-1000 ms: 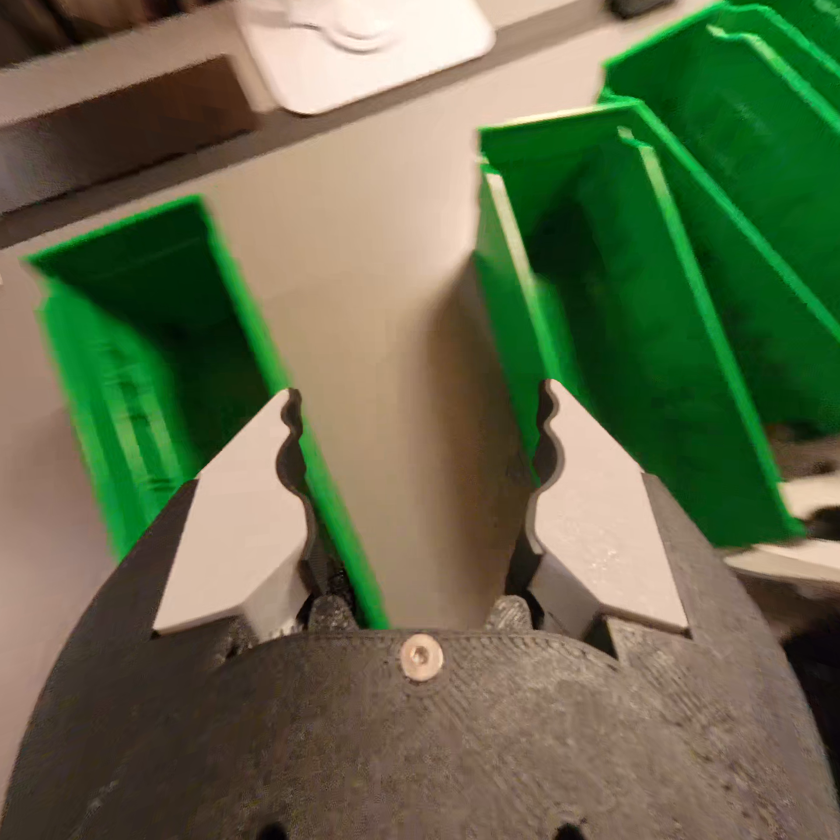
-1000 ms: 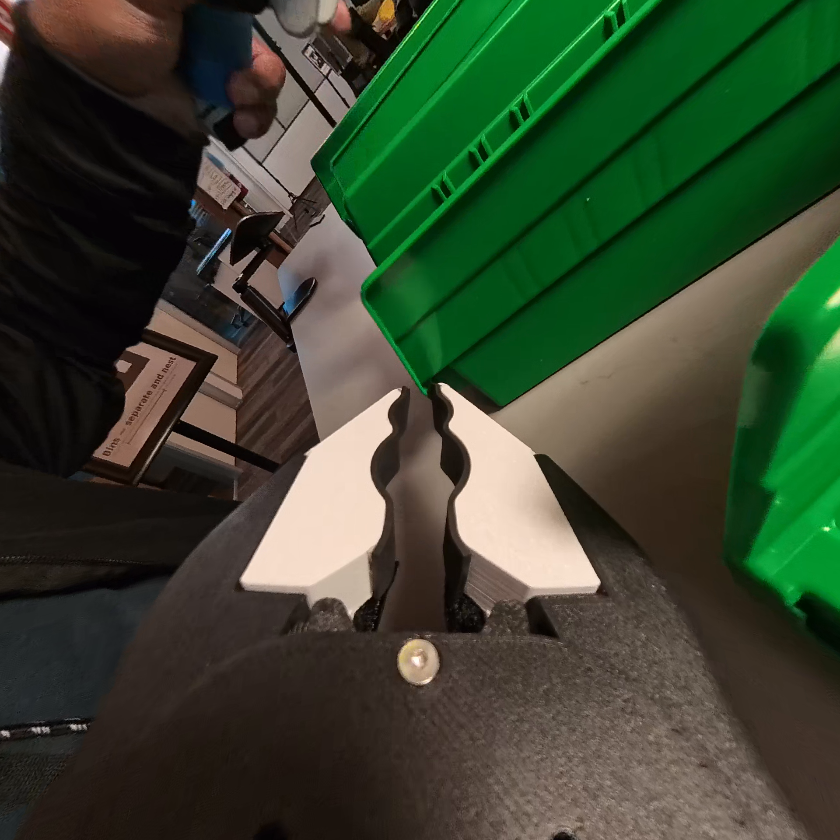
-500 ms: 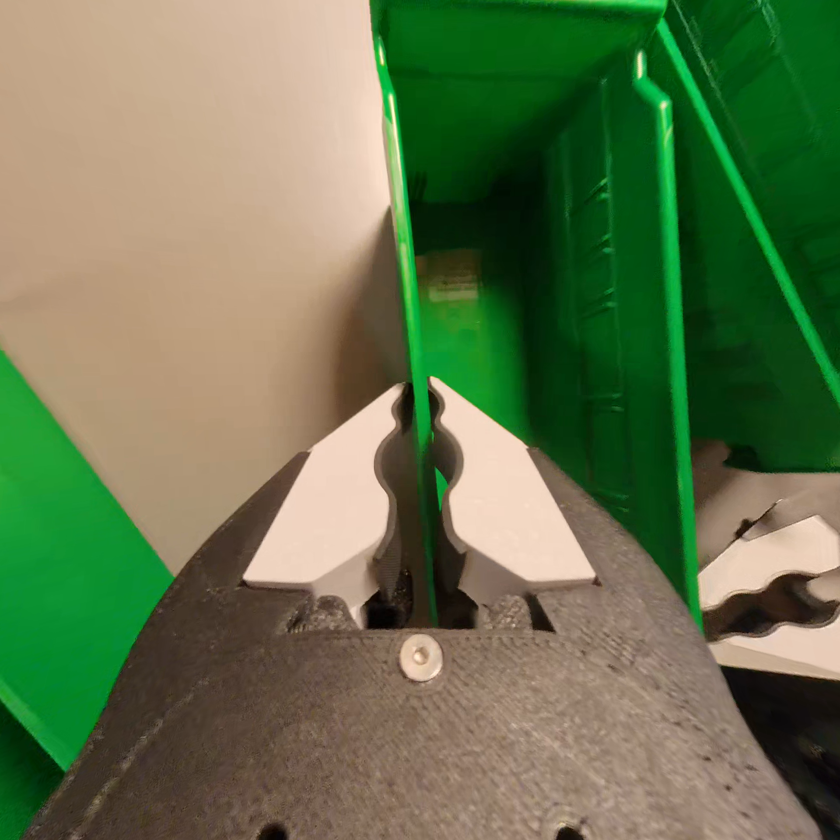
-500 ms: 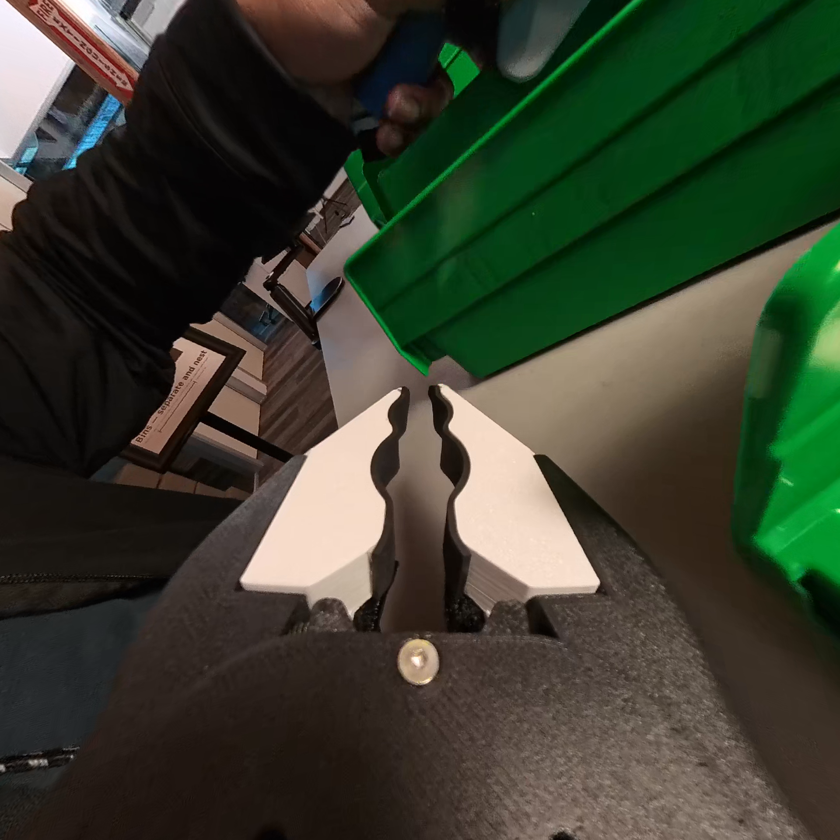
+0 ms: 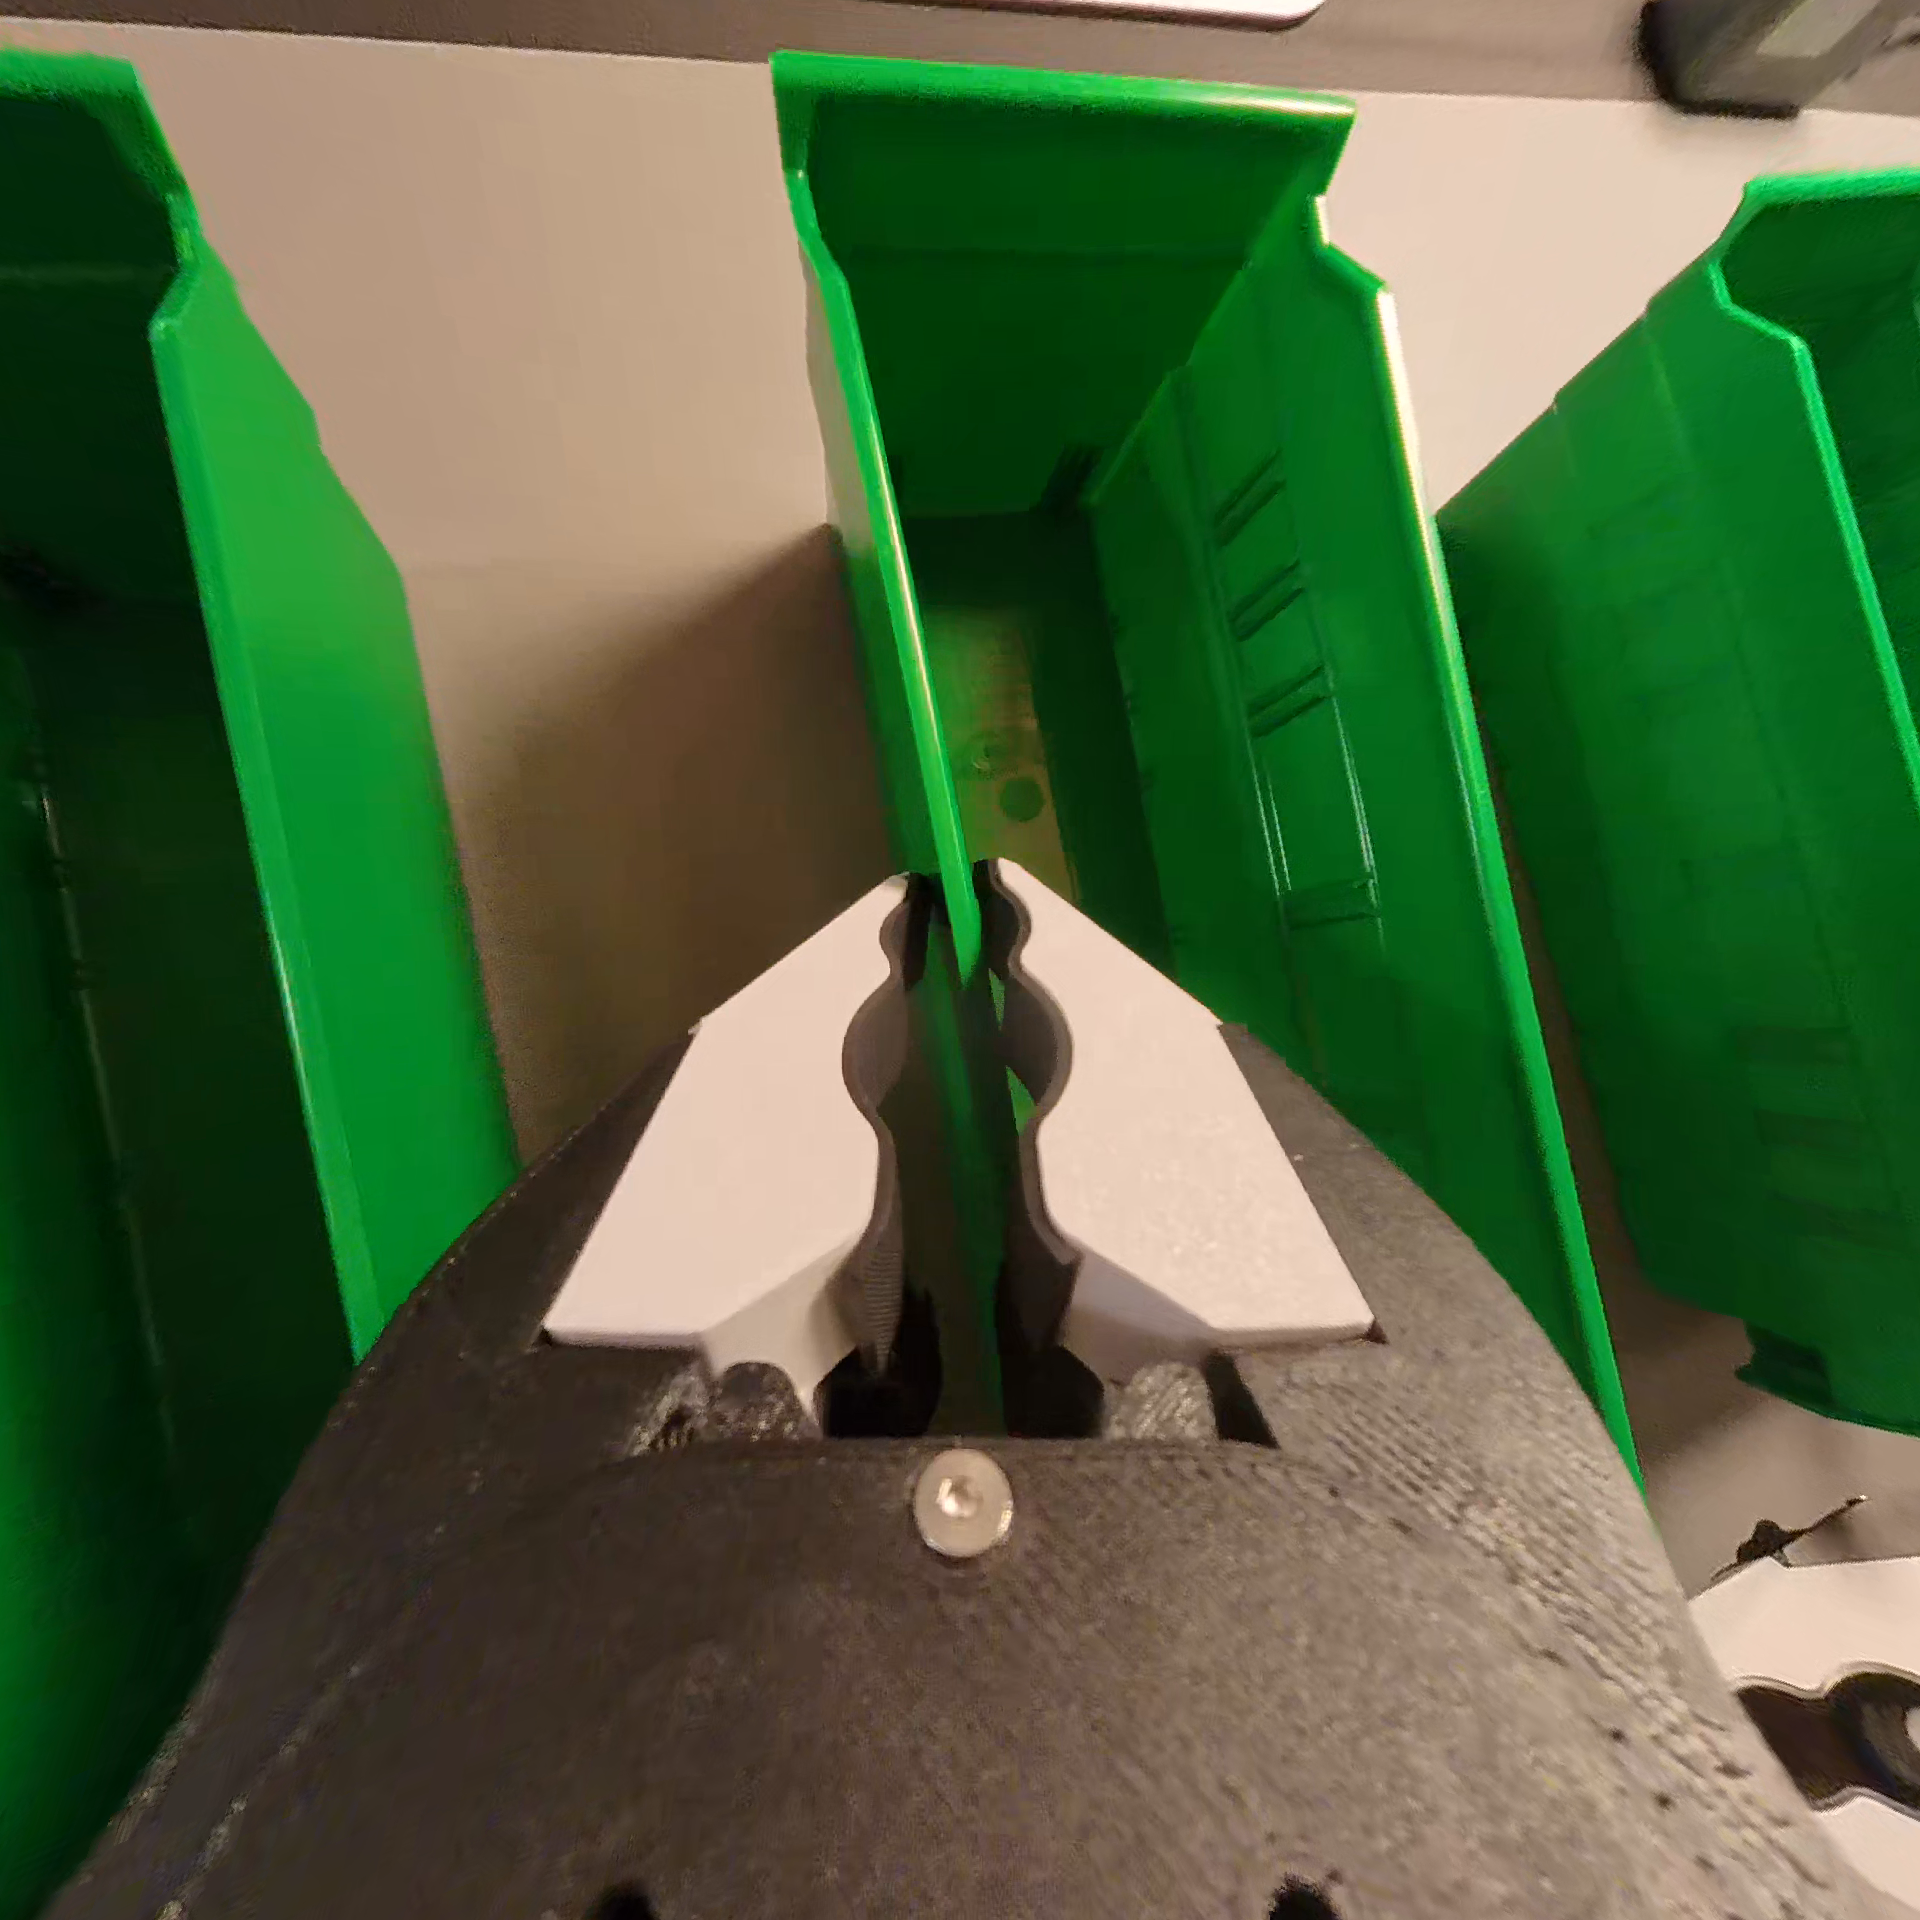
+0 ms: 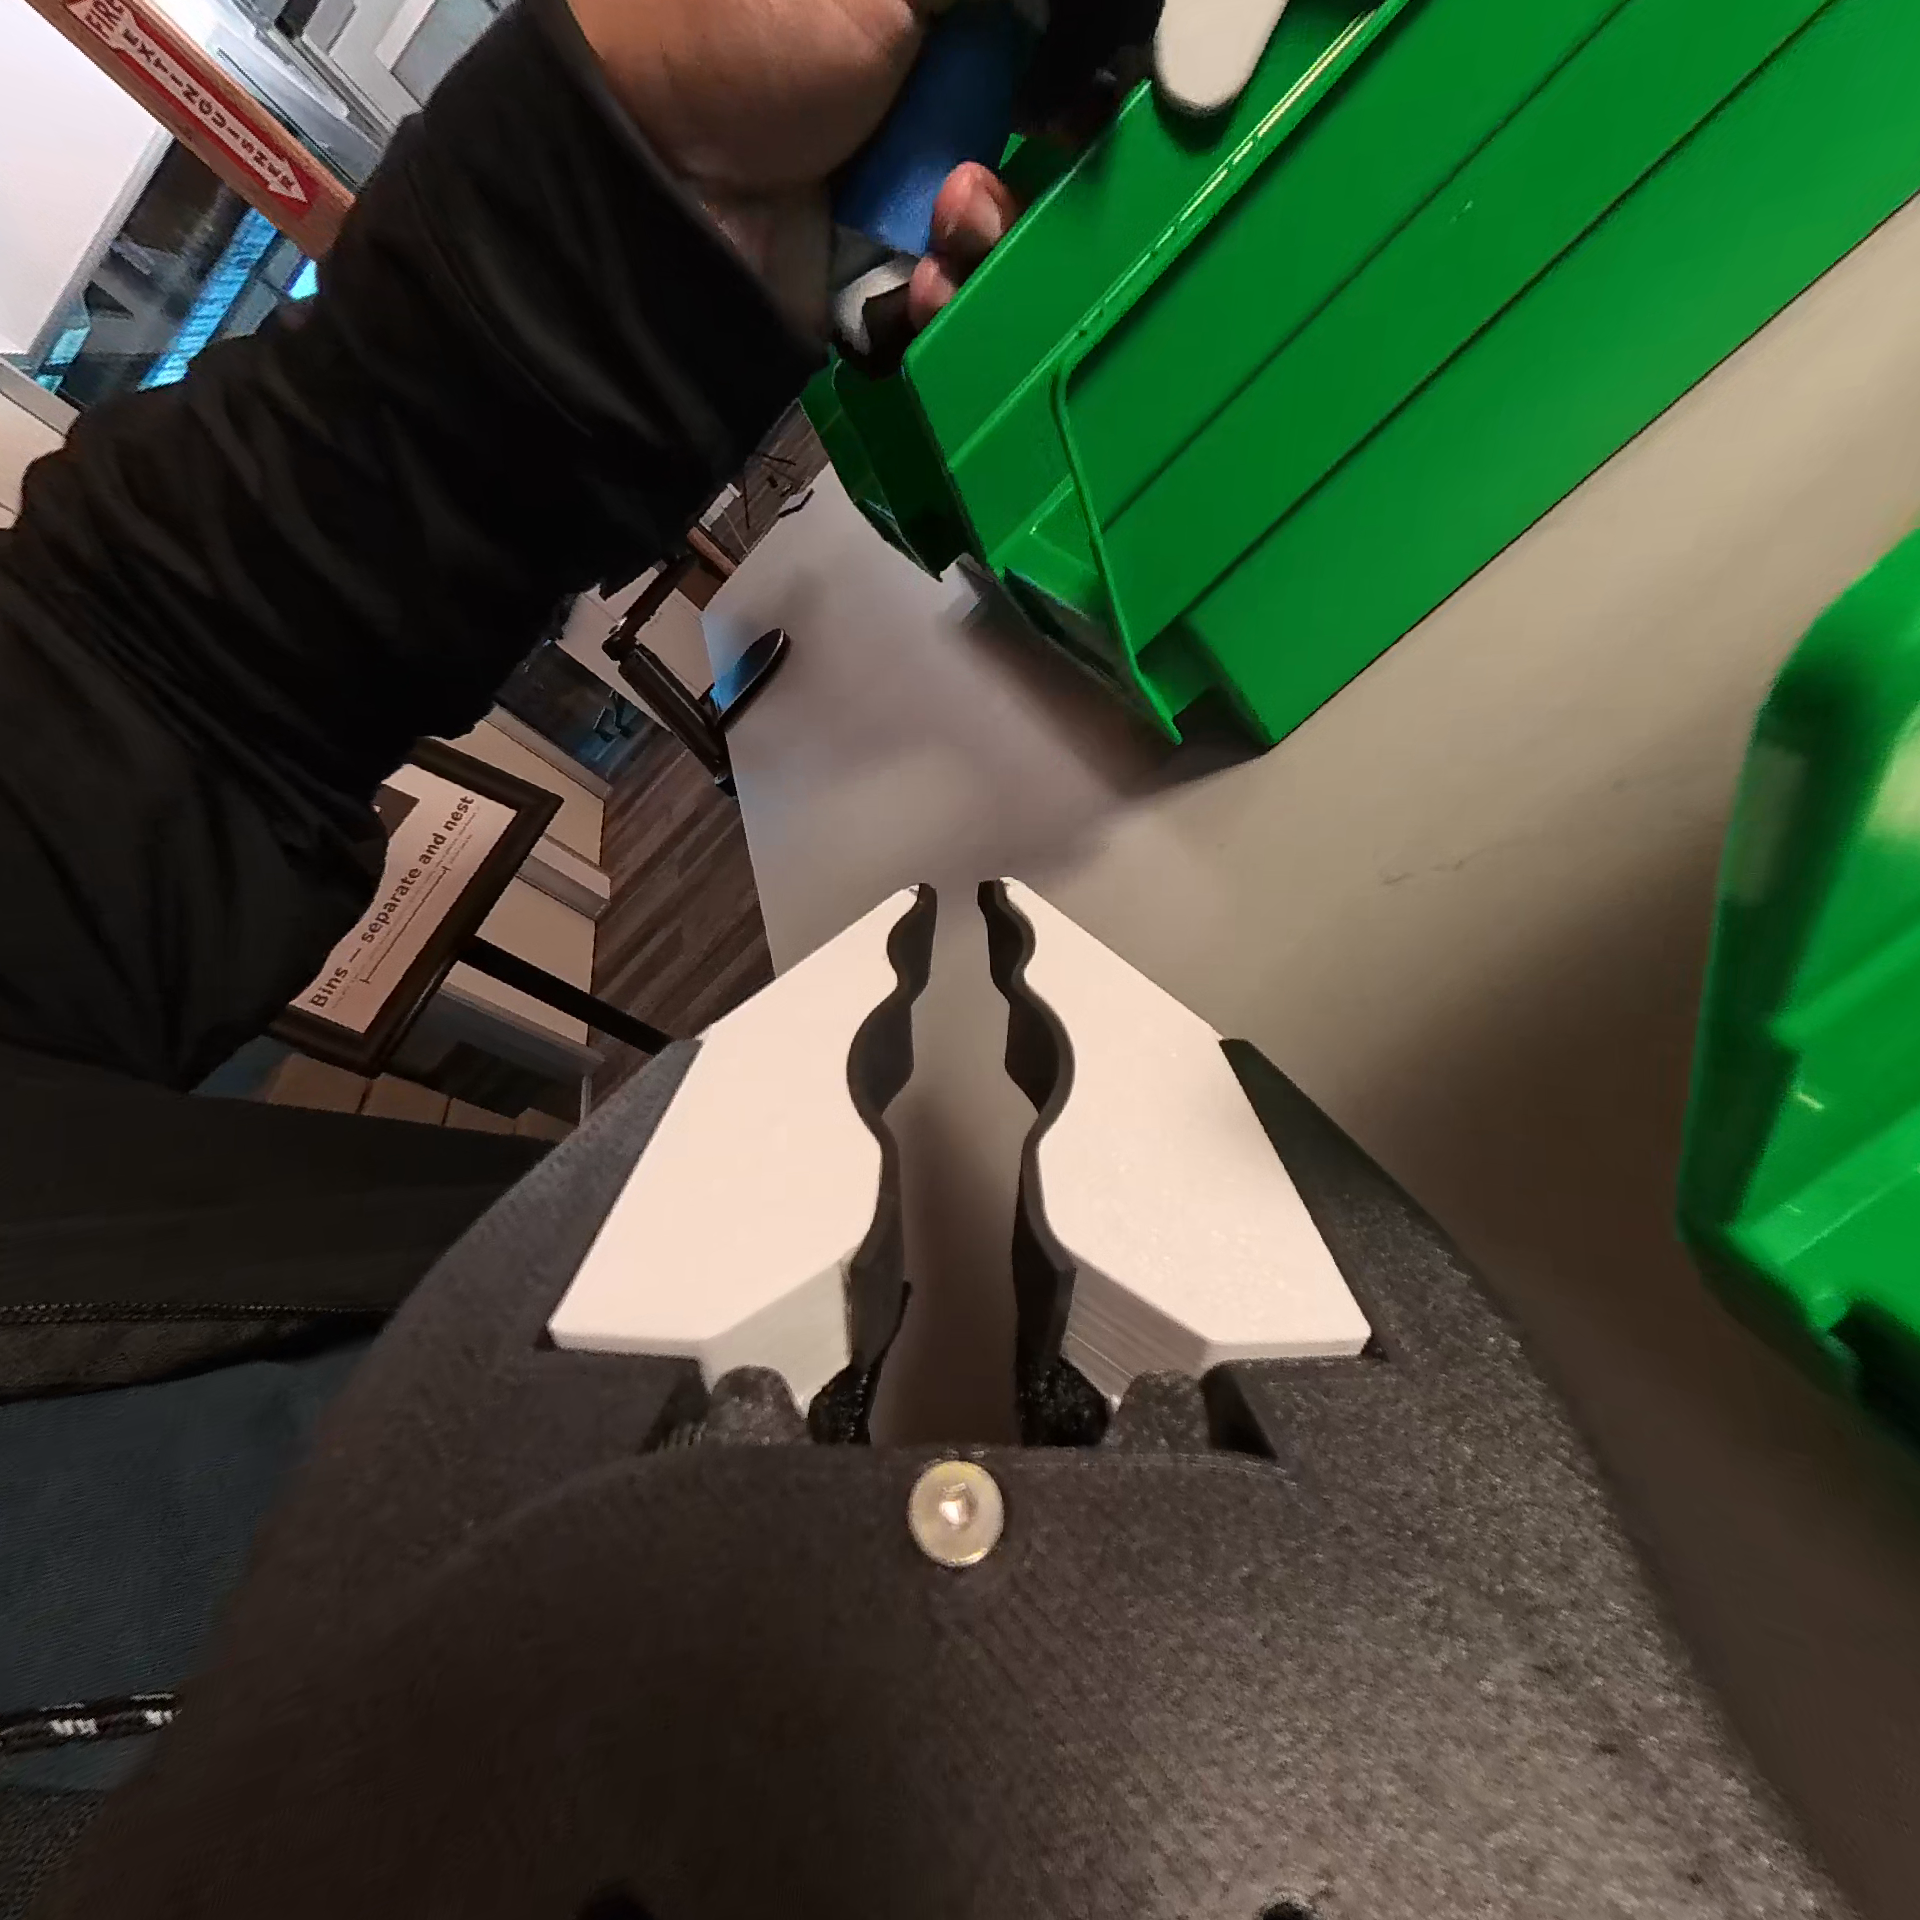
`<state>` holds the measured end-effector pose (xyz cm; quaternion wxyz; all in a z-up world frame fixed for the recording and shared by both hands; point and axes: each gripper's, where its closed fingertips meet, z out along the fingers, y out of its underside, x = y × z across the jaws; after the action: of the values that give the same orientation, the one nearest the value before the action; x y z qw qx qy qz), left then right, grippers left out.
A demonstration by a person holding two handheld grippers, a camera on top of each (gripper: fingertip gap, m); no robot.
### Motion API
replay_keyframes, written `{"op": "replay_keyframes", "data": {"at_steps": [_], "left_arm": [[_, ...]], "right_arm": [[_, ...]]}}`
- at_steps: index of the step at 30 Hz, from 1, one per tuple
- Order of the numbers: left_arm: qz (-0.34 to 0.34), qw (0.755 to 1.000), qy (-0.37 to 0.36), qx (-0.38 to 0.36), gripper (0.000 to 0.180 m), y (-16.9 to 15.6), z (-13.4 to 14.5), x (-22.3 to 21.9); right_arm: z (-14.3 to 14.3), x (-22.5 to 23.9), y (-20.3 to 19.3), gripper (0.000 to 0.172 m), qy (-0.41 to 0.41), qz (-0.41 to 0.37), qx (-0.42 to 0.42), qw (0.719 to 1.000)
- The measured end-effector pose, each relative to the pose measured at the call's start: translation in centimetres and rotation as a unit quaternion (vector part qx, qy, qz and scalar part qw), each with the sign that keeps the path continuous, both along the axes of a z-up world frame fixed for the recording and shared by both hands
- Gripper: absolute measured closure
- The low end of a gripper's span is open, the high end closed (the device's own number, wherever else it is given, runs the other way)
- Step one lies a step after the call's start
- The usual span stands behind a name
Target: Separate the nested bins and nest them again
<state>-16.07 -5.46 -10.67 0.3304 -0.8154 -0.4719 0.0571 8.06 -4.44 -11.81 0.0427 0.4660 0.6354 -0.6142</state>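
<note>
Three green bins show in the left wrist view: one at the left point(image 5: 260, 675), one in the middle point(image 5: 1039, 260) and one at the right point(image 5: 1714, 727). My left gripper point(image 5: 951, 883) is shut on the thin left wall of the middle bin, which runs between both pads. In the right wrist view a hand point(image 6: 790, 104) holds that gripper on the bin point(image 6: 1403, 364), and a blurred shadow lies under the bin's near end. My right gripper point(image 6: 954, 894) is low over the table with its jaws a little apart and nothing between them.
The beige table point(image 6: 1455, 883) carries all the bins. Another green bin point(image 6: 1849, 1039) is close at the right of my right gripper. A framed sign point(image 6: 416, 914) stands beyond the table's left edge. My right gripper's fingers point(image 5: 1829, 1704) show at the lower right of the left wrist view.
My left gripper went from wide open between two bins to the middle bin's left wall and closed on it. The bin has since shifted in the right wrist view. The right gripper stayed slightly open.
</note>
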Motion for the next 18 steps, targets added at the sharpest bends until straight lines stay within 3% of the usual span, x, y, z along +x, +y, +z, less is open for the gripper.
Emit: {"op": "replay_keyframes", "data": {"at_steps": [1, 5, 11, 14, 18], "left_arm": [[-0.007, 1.000, 0.004, 0.000, 0.169, -0.1, 0.2, 0.0], [-0.031, 0.998, 0.057, 0.007, 0.125, -0.6, 3.2, 0.3], [-0.103, 0.979, 0.161, 0.063, 0.103, -0.6, 9.4, 6.3], [-0.150, 0.962, 0.192, 0.120, 0.105, -1.0, 9.7, 11.5], [-0.194, 0.933, 0.221, 0.205, 0.099, -2.4, 7.6, 18.0]], "right_arm": [[0.0, 0.0, 0.0, 0.162, 0.001, 0.000, -0.001, 1.000], [0.3, 0.2, -0.1, 0.161, 0.009, 0.005, -0.007, 1.000], [2.2, 1.1, 0.2, 0.151, 0.071, 0.007, -0.023, 0.997], [3.1, 1.9, 1.6, 0.139, 0.128, -0.026, 0.009, 0.991], [4.5, 2.3, 7.0, 0.125, 0.180, -0.151, 0.059, 0.970]]}}
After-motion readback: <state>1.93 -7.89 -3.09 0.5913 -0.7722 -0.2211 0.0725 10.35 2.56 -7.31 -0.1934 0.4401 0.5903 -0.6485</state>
